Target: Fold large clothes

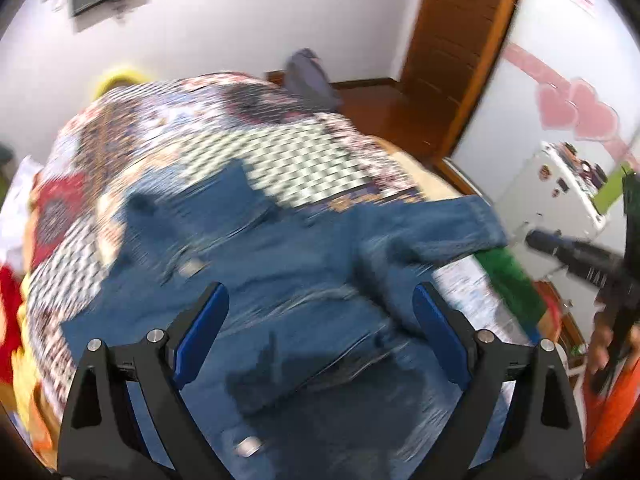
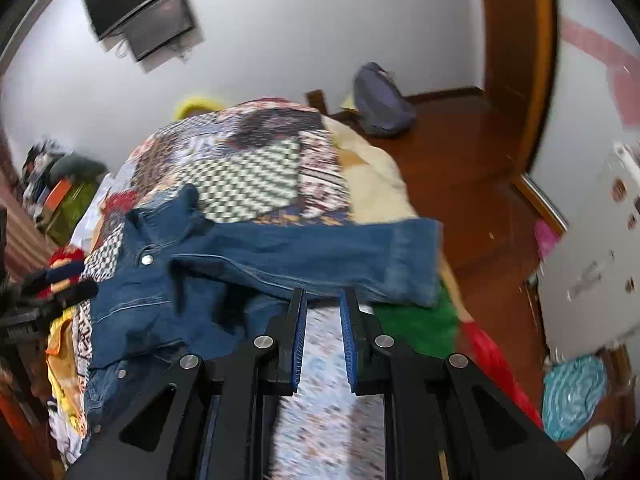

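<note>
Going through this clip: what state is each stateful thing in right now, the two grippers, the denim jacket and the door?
left gripper: open, nothing between its fingers, above the jacket.
right gripper: shut, holding nothing, tips at the sleeve's near edge.
denim jacket: lying on the patchwork bedspread, one sleeve stretched out sideways, not yet folded.
wooden door: open.

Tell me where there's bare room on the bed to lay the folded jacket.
Free: the checkered quilt beyond the denim jacket toward the far wall, and the pale patterned strip just under the right tool, bordered by the jacket and a green cloth. Crowded: the bed's left edge, piled with red and yellow clothes.
</note>
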A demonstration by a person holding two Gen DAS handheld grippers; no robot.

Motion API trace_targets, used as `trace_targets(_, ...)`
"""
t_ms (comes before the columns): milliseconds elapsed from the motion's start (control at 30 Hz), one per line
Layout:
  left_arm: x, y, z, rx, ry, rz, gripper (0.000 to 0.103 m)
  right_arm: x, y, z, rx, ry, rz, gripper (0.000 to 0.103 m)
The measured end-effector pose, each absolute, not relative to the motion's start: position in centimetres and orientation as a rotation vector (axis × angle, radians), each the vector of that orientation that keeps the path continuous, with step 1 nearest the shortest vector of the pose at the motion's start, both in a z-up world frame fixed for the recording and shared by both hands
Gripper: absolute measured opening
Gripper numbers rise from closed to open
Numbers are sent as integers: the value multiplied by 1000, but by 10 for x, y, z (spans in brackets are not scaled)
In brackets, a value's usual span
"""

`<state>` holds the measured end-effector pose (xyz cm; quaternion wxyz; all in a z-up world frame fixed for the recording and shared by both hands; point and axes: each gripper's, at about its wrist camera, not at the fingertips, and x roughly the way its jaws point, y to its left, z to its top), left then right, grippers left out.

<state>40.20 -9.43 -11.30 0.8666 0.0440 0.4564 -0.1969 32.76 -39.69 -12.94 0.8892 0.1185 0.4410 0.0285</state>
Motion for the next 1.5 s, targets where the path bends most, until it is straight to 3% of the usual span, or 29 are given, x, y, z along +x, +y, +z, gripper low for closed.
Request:
trace_targets(233, 441, -198, -134, 146, 1064, -583, 94, 303, -451, -155, 392, 949, -17, 13)
trace_targets(400, 451, -267, -179, 299, 1171, -633, 94, 289, -475, -173, 455, 976, -66, 13)
trace_targets(600, 442, -311, -230, 504, 1173, -633, 92, 279, -487, -182, 455, 997, -93, 13)
trace_targets(767, 426, -316, -239, 616, 1019, -633, 60, 281, -490, -187, 464, 1014, -92, 13)
trace_targets(867, 426, -311, -234, 621, 974, -621, 18, 284, -487, -190, 469, 1023, -86, 13)
trace_targets(933, 428, -304, -223, 584, 950, -616, 9, 287, -482, -191, 469, 1034, -74, 13)
trace_targets(1133, 423, -267, -149, 471, 774, -578, 6, 294, -463, -188, 432, 1044, -35, 13)
trace_targets(1333, 421, -177, -66, 324, 638, -466, 6, 307, -439, -176, 398, 1031, 20, 13)
trace_targets(1500, 411, -92, -44, 272, 598, -324, 5, 325, -403, -165, 333, 1032, 83, 13)
